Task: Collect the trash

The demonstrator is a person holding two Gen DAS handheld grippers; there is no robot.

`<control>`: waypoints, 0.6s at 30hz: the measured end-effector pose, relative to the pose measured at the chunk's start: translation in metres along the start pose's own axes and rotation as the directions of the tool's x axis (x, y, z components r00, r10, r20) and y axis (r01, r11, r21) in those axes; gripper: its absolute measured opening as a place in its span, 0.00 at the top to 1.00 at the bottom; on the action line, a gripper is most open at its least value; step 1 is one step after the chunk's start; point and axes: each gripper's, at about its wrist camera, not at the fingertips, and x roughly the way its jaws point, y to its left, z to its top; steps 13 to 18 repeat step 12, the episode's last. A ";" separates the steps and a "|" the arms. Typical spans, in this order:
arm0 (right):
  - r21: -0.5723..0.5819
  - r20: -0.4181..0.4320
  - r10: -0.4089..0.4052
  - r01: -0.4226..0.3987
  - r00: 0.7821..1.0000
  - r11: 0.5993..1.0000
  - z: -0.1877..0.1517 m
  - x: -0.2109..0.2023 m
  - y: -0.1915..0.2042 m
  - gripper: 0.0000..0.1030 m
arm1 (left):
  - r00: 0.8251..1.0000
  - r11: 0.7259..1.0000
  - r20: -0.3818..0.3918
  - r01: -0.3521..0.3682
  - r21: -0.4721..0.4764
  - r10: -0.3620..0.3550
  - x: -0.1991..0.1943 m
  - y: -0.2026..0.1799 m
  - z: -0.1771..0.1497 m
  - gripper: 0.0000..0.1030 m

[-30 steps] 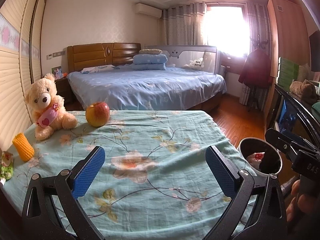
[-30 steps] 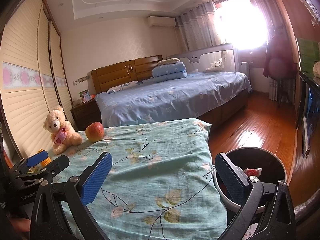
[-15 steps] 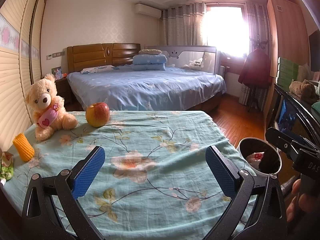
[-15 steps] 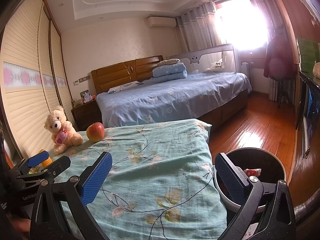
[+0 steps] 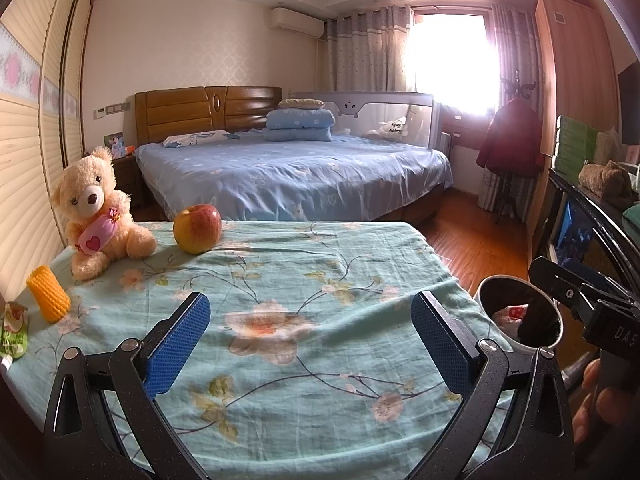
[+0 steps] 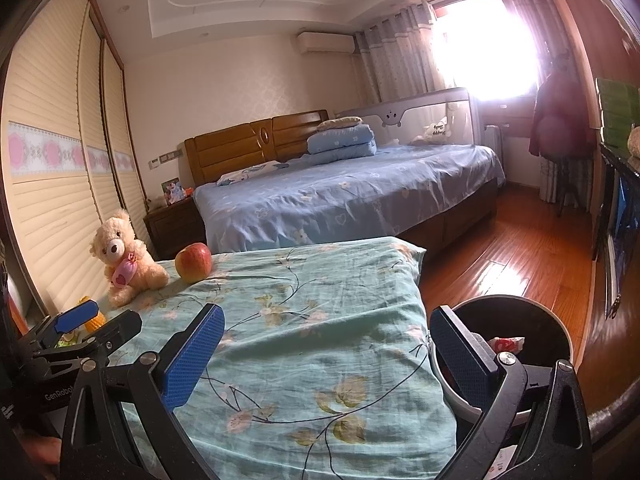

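Observation:
A round trash bin (image 6: 520,312) stands on the floor off the table's right edge, with a red-and-white wrapper (image 6: 506,344) inside; the same bin (image 5: 520,312) shows in the left wrist view. A green snack wrapper (image 5: 14,328) lies at the table's left edge. My left gripper (image 5: 310,344) hovers open over the floral cloth (image 5: 300,280), nothing between its blue pads. My right gripper (image 6: 326,360) is open too, its right finger over the bin's rim. Each gripper also shows in the other's view: the right gripper (image 5: 588,300) beside the bin, the left gripper (image 6: 76,336) at the far left.
A teddy bear (image 5: 96,216), an apple (image 5: 198,228) and a yellow corn piece (image 5: 48,298) sit on the table's far left. Beyond stands a bed (image 5: 296,168) with blue sheets. Wooden floor (image 6: 512,256) lies right; a dark cabinet (image 5: 592,216) runs along the right wall.

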 end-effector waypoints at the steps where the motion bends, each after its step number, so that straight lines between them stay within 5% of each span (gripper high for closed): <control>1: 0.001 -0.001 0.001 -0.001 1.000 1.000 0.000 0.000 0.000 0.00 | 1.000 1.000 -0.001 0.001 0.000 -0.001 0.000 0.000 0.000 0.00; 18: 0.004 -0.031 0.002 -0.002 1.000 1.000 -0.001 0.010 -0.001 0.00 | 1.000 1.000 -0.019 0.001 -0.012 -0.001 0.002 0.007 -0.002 0.00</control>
